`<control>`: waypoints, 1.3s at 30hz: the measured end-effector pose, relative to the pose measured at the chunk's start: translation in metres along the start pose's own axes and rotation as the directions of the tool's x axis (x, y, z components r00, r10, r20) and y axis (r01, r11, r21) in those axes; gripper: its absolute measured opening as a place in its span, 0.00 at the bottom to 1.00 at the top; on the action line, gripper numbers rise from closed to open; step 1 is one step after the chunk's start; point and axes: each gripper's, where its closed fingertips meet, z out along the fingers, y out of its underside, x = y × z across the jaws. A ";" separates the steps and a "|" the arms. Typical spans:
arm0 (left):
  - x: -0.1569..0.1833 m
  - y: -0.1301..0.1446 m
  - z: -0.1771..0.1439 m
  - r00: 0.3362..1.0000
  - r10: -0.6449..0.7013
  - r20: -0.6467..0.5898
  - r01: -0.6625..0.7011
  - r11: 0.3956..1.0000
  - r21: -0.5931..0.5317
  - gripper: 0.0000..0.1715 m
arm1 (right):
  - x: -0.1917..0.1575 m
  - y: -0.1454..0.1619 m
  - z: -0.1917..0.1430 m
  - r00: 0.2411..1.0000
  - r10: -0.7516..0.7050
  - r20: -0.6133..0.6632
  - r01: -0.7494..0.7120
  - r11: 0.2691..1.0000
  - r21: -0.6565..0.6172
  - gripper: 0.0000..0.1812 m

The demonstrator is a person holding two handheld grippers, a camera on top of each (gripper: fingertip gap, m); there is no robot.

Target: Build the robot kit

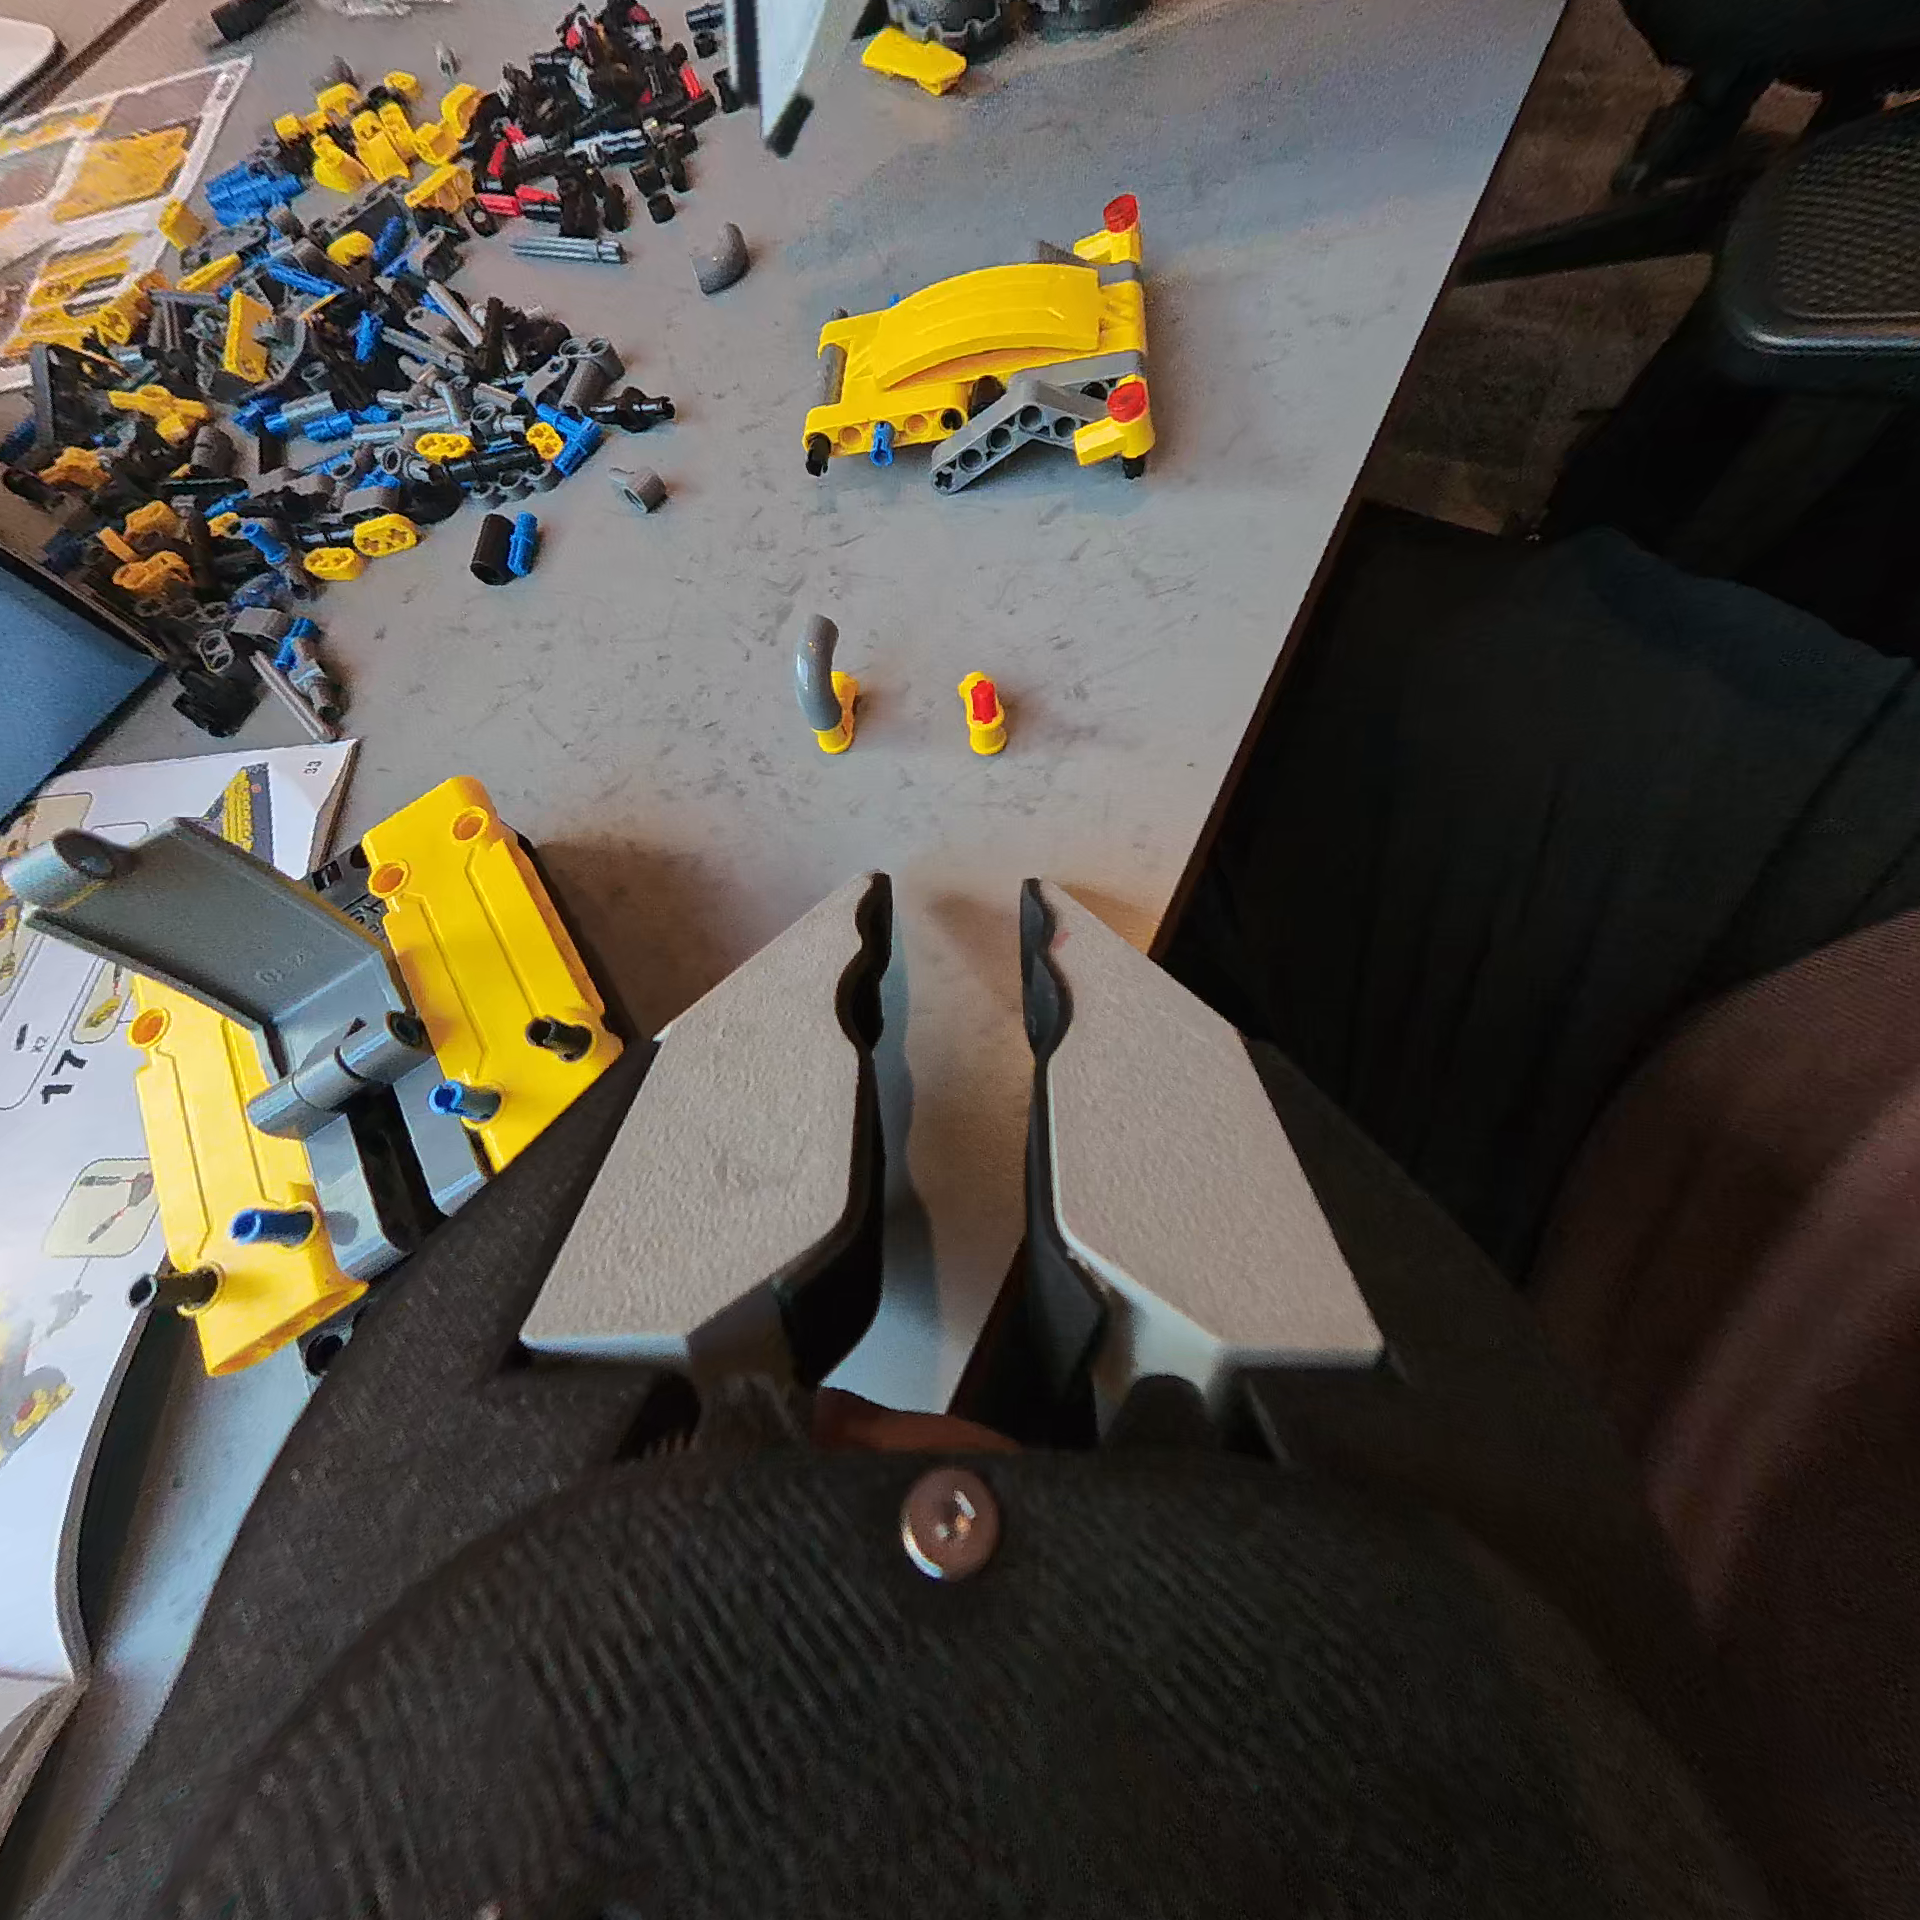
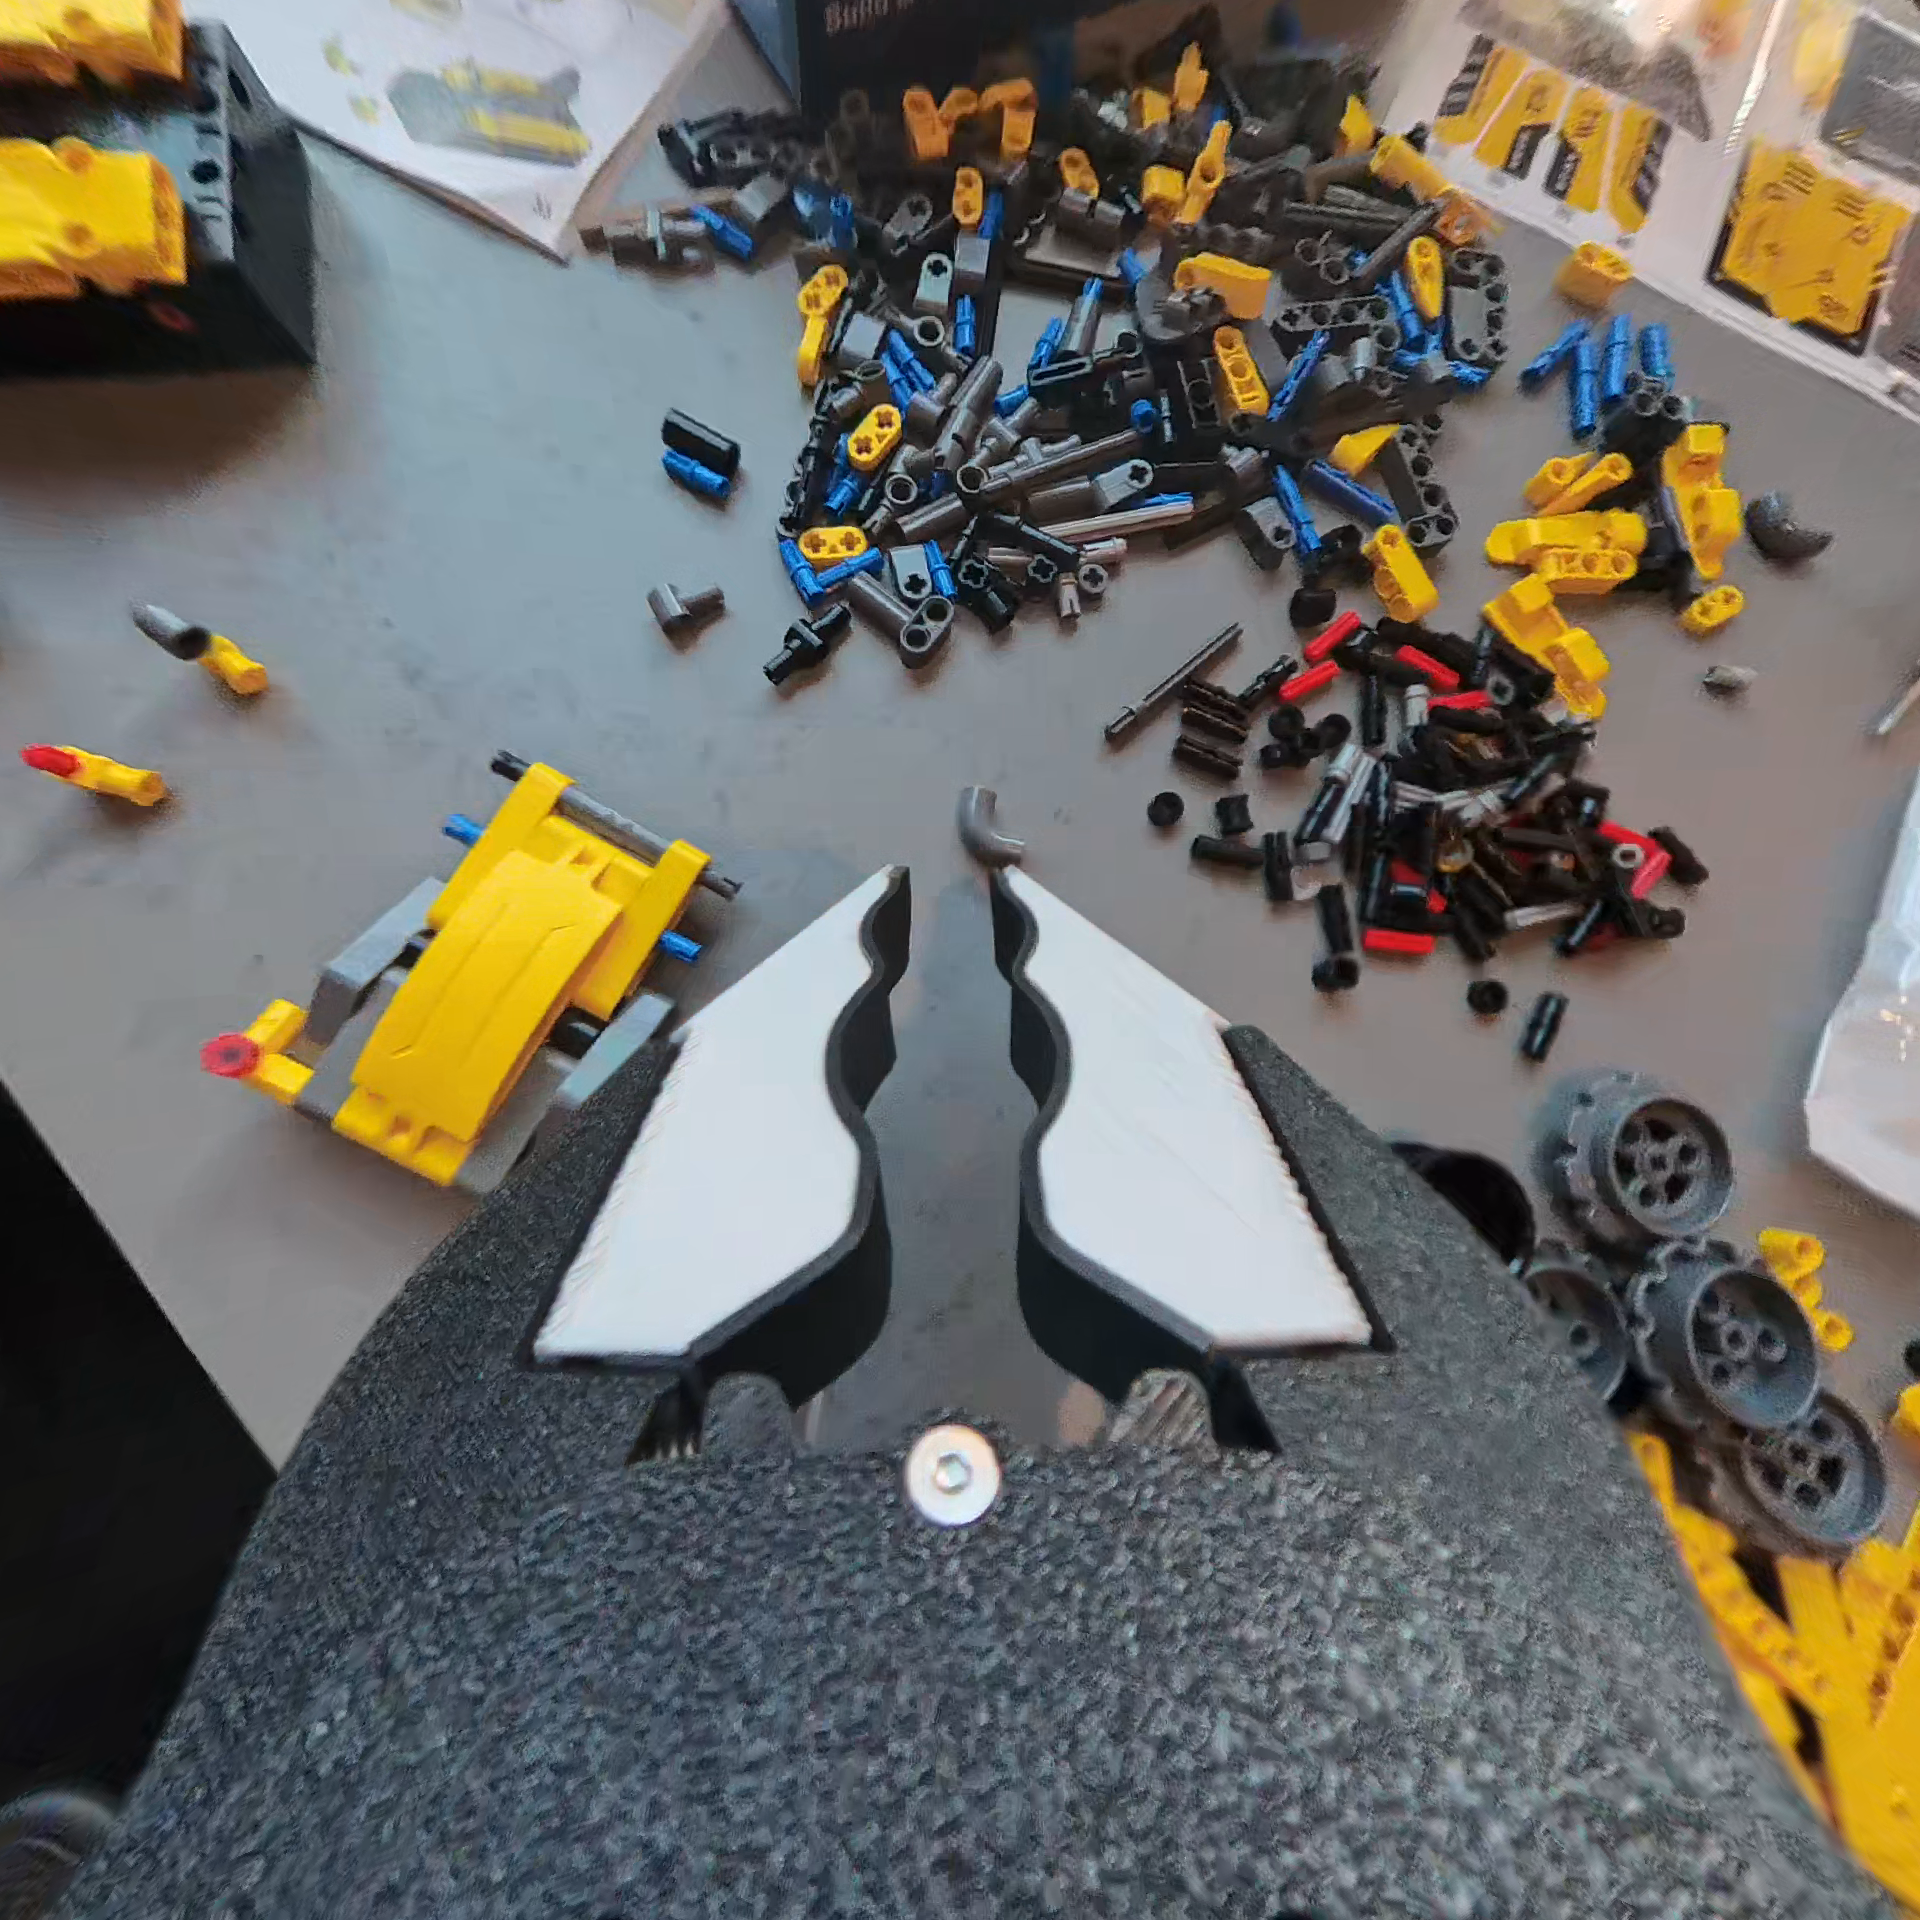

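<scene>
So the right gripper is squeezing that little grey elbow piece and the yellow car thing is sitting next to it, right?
Not quite. In the right wrist view the right gripper is open and holds nothing; the little grey elbow piece lies on the table just beyond its fingertips. The rest is right: the yellow car thing does sit next to the gripper, on its left.

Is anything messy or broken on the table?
Nothing looks broken. The mess is a big heap of loose building pieces spread over the grey table, with a few strays apart from it, like a small grey elbow piece just beyond the right gripper.
</scene>
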 end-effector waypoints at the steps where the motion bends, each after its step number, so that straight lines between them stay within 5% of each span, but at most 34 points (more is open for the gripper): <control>1: 0.000 0.000 0.000 1.000 -0.002 0.001 0.002 1.000 0.004 0.13 | 0.002 0.000 0.007 0.999 -0.035 0.014 0.035 0.999 -0.036 0.09; 7: 0.003 0.002 -0.003 1.000 -0.015 -0.019 0.016 1.000 0.023 0.12 | 0.009 0.008 0.031 0.987 -0.123 0.106 0.140 0.974 -0.178 0.10; 13: 0.008 0.000 -0.003 0.998 -0.027 -0.065 0.029 0.999 0.031 0.14 | 0.001 0.007 0.032 0.977 -0.100 0.189 0.132 0.976 -0.170 0.07; 17: 0.014 -0.001 -0.003 0.995 -0.032 -0.095 0.035 0.999 0.026 0.14 | -0.020 -0.006 0.016 0.966 -0.041 0.255 0.065 0.994 -0.089 0.07; 20: 0.018 -0.010 -0.007 0.995 -0.013 -0.096 0.018 0.999 0.049 0.14 | -0.068 -0.032 -0.013 0.898 -0.003 0.441 -0.010 1.000 0.028 0.07; 26: 0.010 -0.053 -0.008 0.986 0.167 0.028 -0.169 0.977 0.133 0.13 | -0.143 -0.047 -0.038 0.711 0.088 0.697 -0.126 0.992 0.003 0.07; 30: 0.007 -0.065 -0.003 0.939 0.323 0.121 -0.336 0.936 0.108 0.13 | -0.165 -0.034 -0.031 0.665 0.142 0.733 -0.128 0.989 -0.076 0.07; 39: 0.029 -0.059 -0.003 0.822 0.557 0.117 -0.566 0.821 0.071 0.06 | -0.195 -0.018 -0.035 0.585 0.212 0.783 -0.131 0.977 -0.167 0.08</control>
